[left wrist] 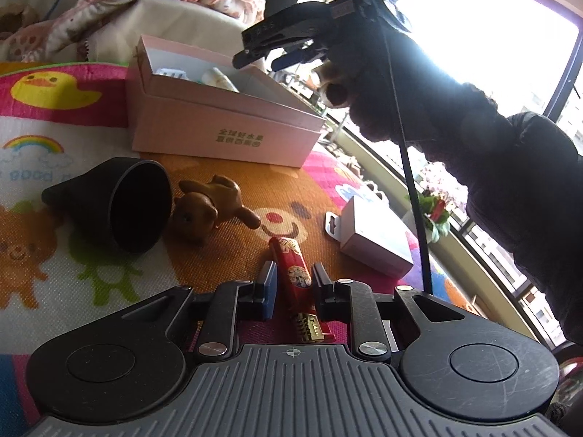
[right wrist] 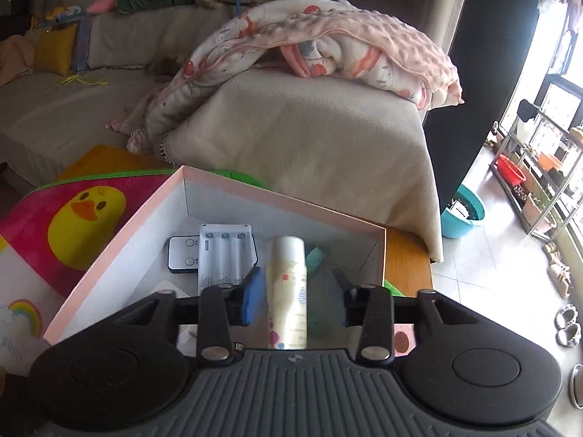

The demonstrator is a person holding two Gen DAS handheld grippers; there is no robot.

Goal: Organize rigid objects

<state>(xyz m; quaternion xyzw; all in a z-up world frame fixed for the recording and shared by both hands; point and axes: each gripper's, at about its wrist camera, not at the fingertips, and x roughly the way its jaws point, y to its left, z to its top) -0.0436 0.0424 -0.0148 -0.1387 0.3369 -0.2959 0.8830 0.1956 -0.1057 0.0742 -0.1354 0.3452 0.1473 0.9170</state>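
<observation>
My left gripper (left wrist: 294, 278) is low over the orange part of the play mat, shut on a red packet (left wrist: 291, 262) with gold print that lies between its pads. An open pink box (left wrist: 226, 123) stands farther back. A person's hand holds my right gripper (left wrist: 242, 49) above that box. In the right wrist view my right gripper (right wrist: 297, 280) is open over the pink box (right wrist: 120, 240). A cream bottle (right wrist: 286, 291) lies in the box between the fingers, with a gap on each side. The box also holds a white battery case (right wrist: 224, 255), a small remote (right wrist: 182, 255) and a teal item (right wrist: 317, 258).
On the mat lie a black cup (left wrist: 120, 204) on its side, a brown wooden animal (left wrist: 211, 207) and a small white box (left wrist: 375, 240). A sofa (right wrist: 309, 138) with a pink blanket (right wrist: 328, 36) rises behind the pink box. Tiled floor and shelves are at the right.
</observation>
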